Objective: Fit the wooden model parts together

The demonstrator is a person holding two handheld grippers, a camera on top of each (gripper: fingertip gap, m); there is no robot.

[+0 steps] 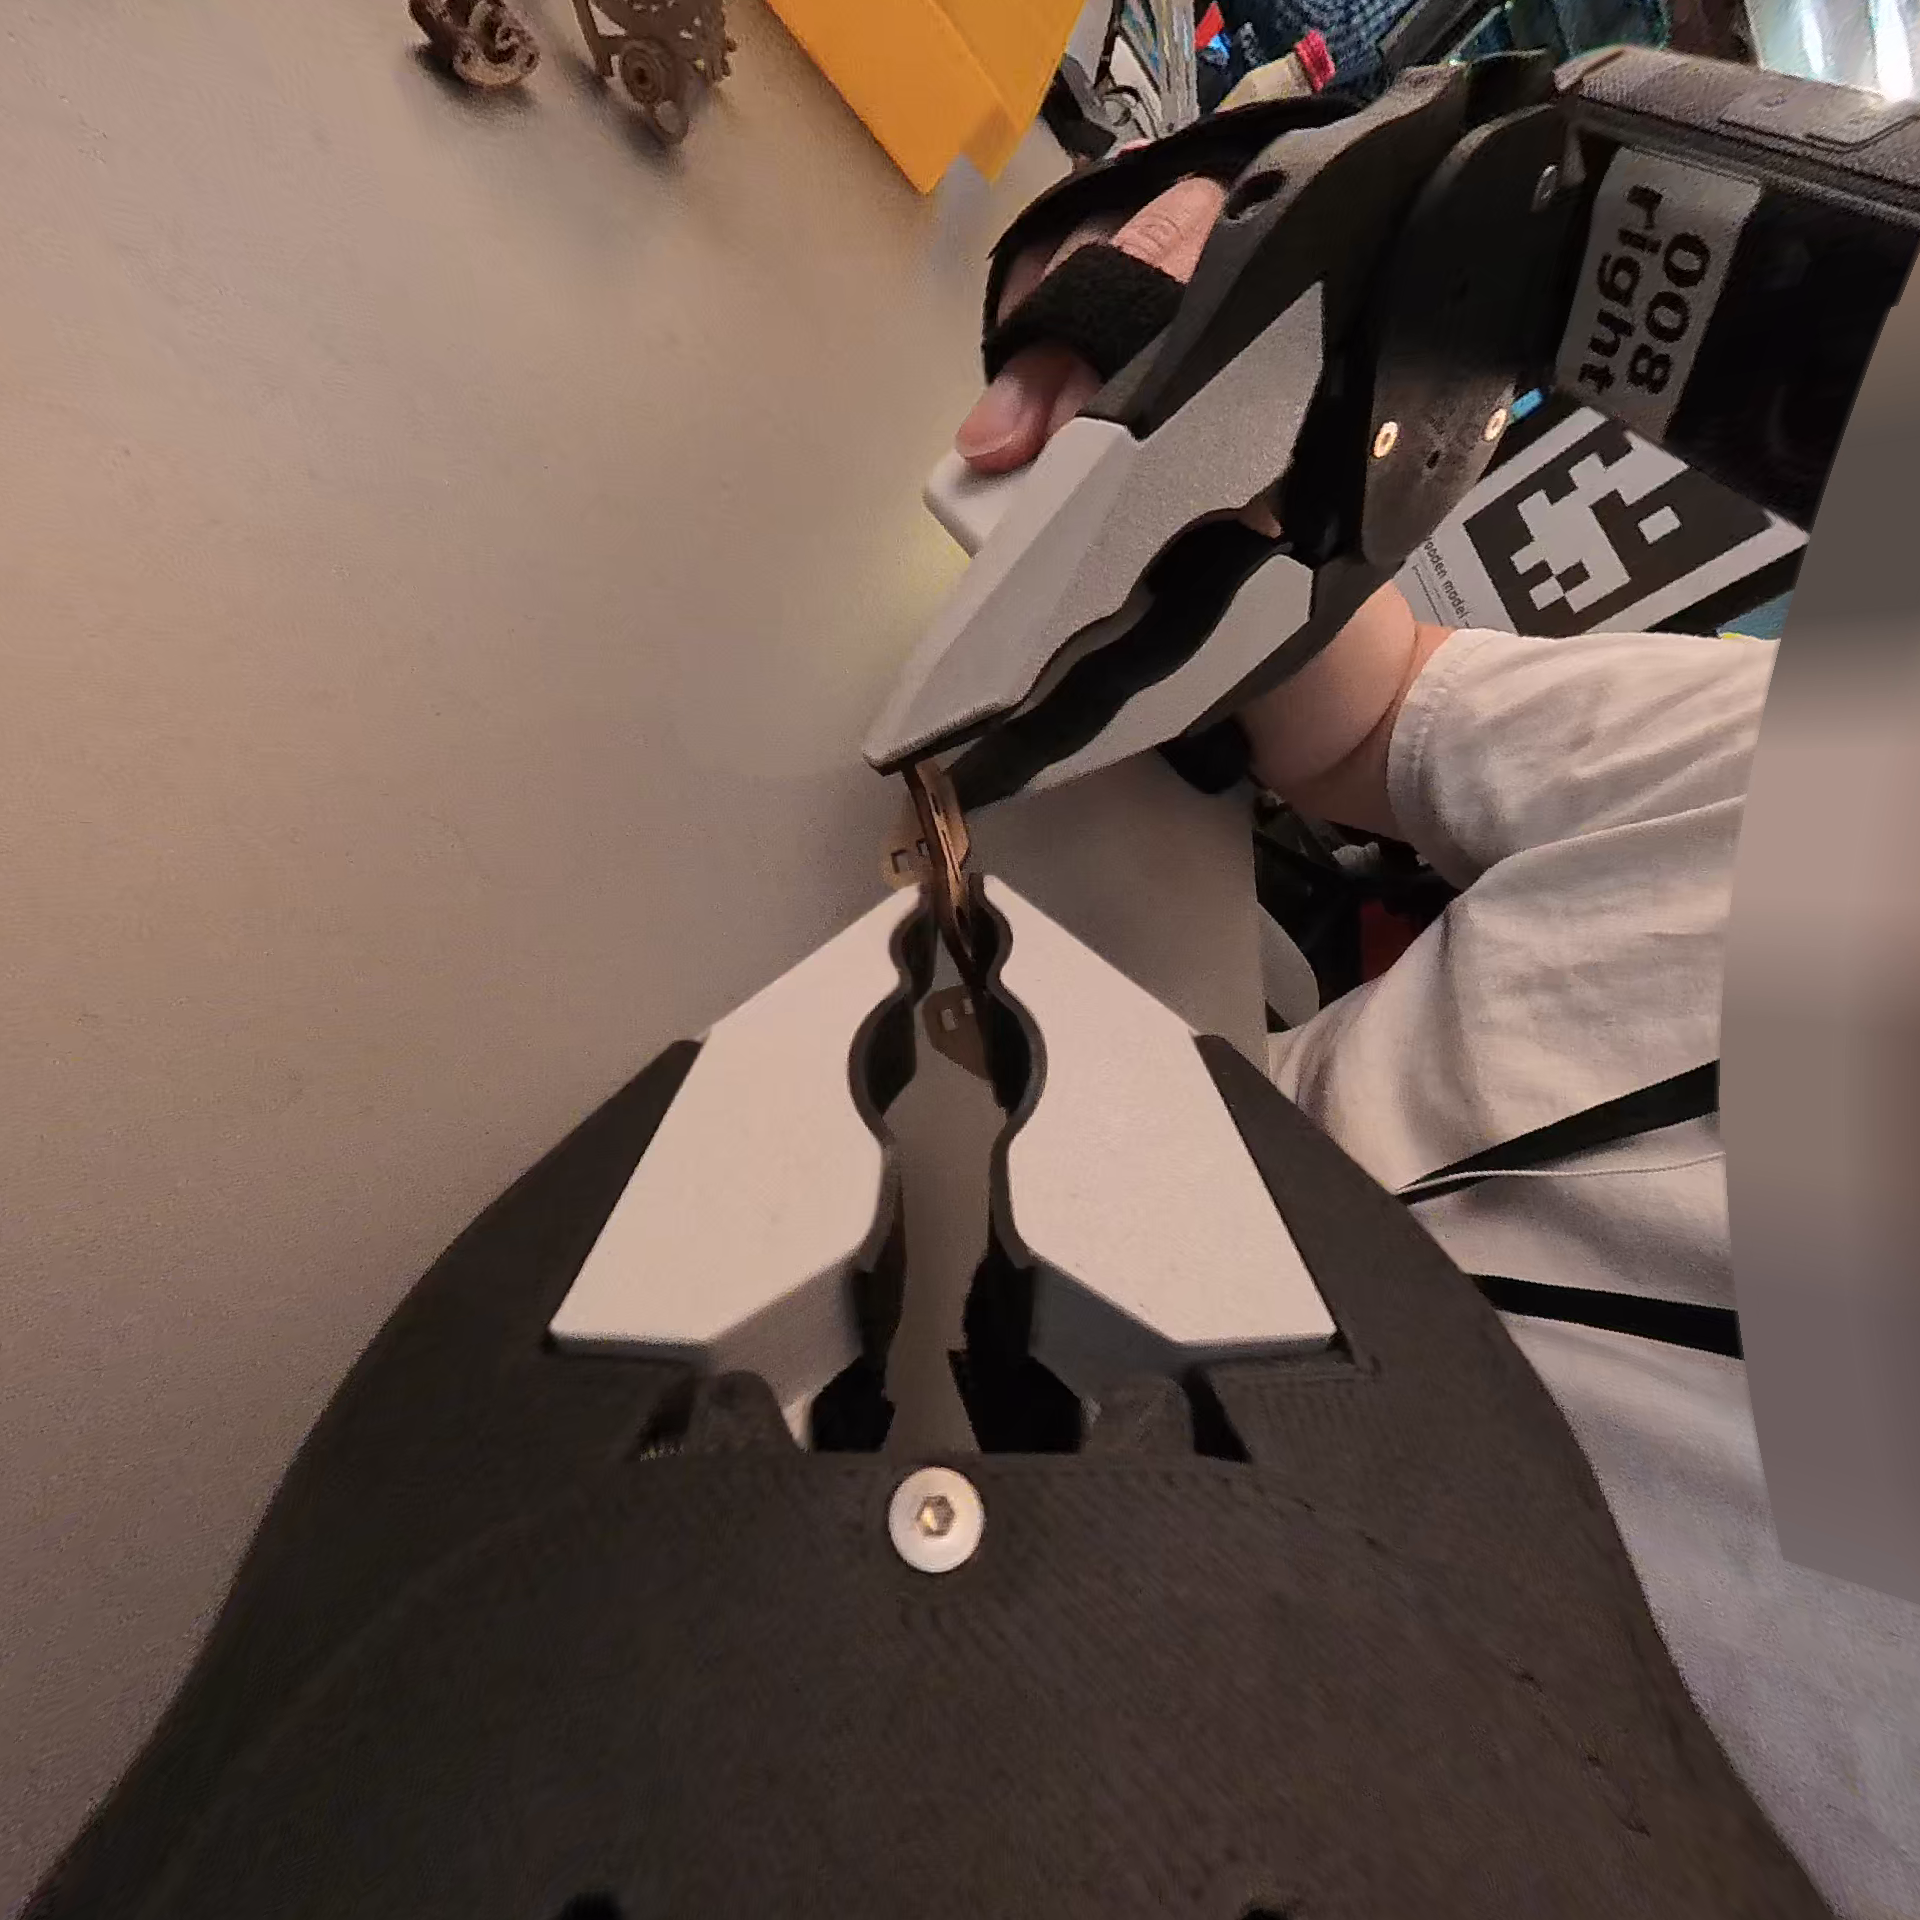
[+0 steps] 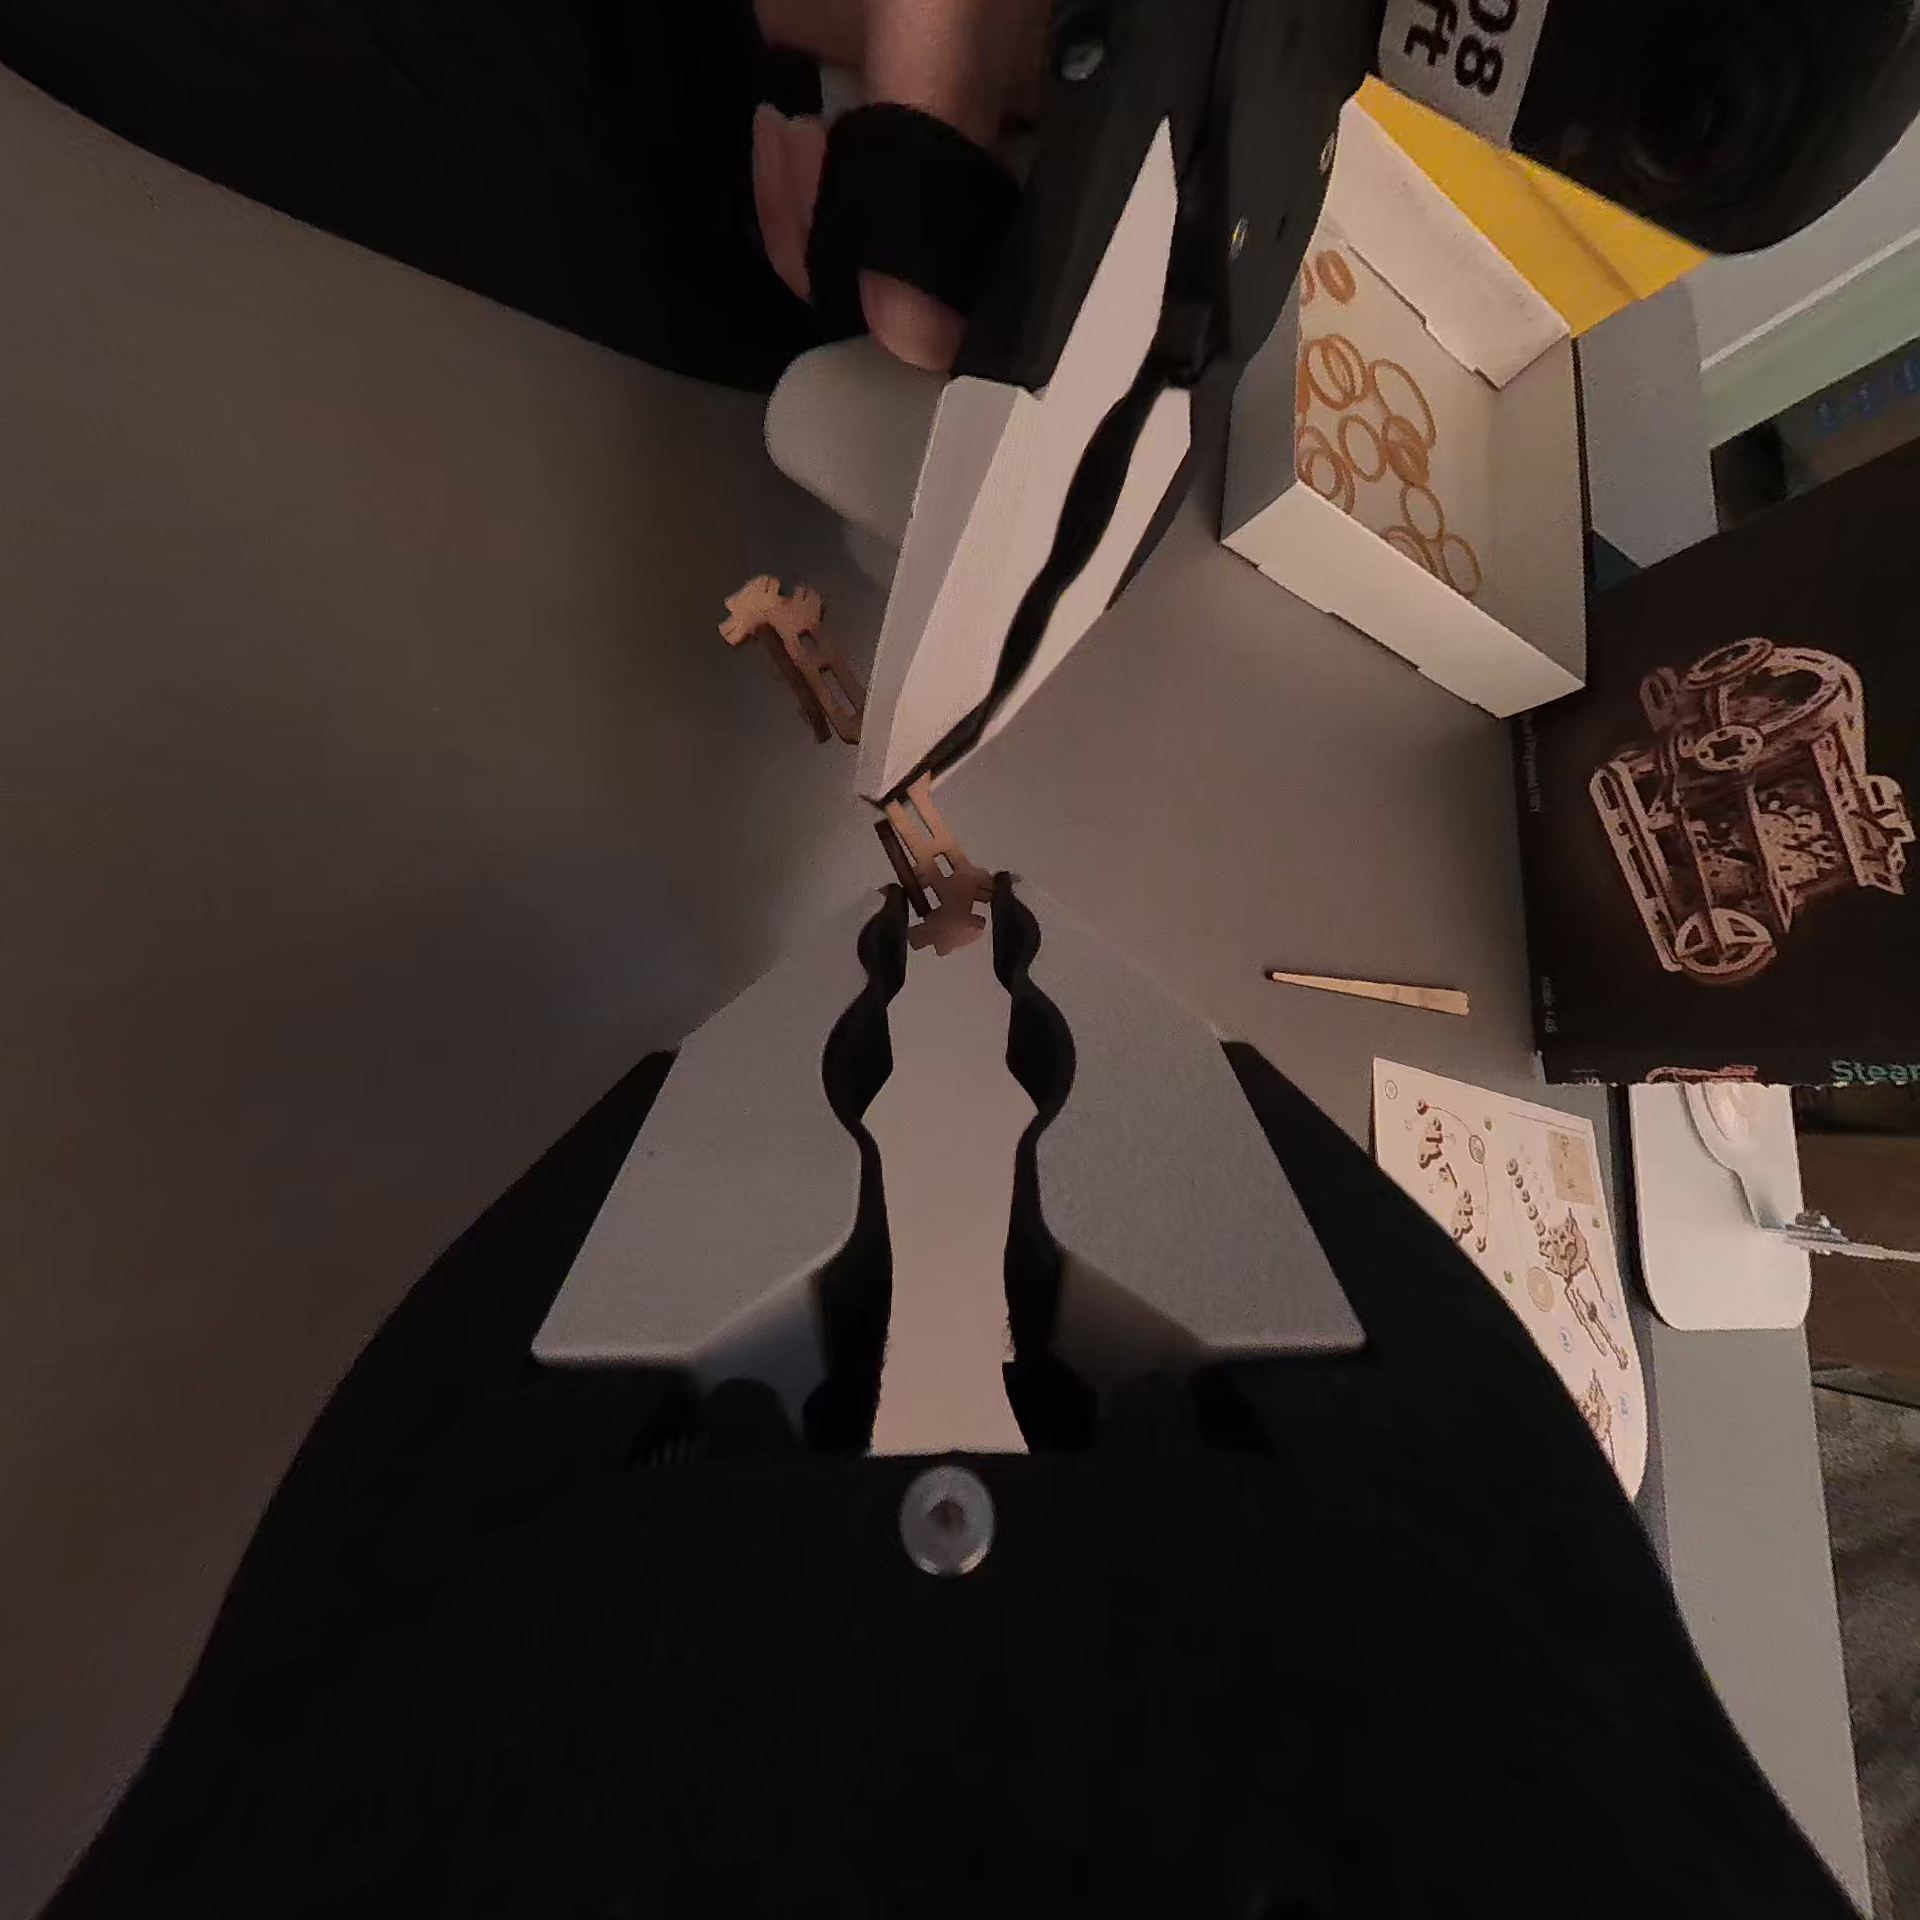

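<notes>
Two small flat wooden parts meet above the grey table. In the left wrist view my left gripper is shut on one slotted wooden part. The right gripper comes in from the upper right, shut on the other part. The two parts touch edge to edge between the tips. In the right wrist view my right gripper grips the cross-shaped end of a part. The left gripper holds the slotted part from above.
A spare wooden part and a thin wooden stick lie on the table. A white box of rings, a dark picture box and an instruction sheet are at the right. Small wooden assemblies and a yellow box stand far off. The tips of both grippers are at nearly the same place. Left tips and right tips are each some 20 centimeters from the thin wooden stick.
</notes>
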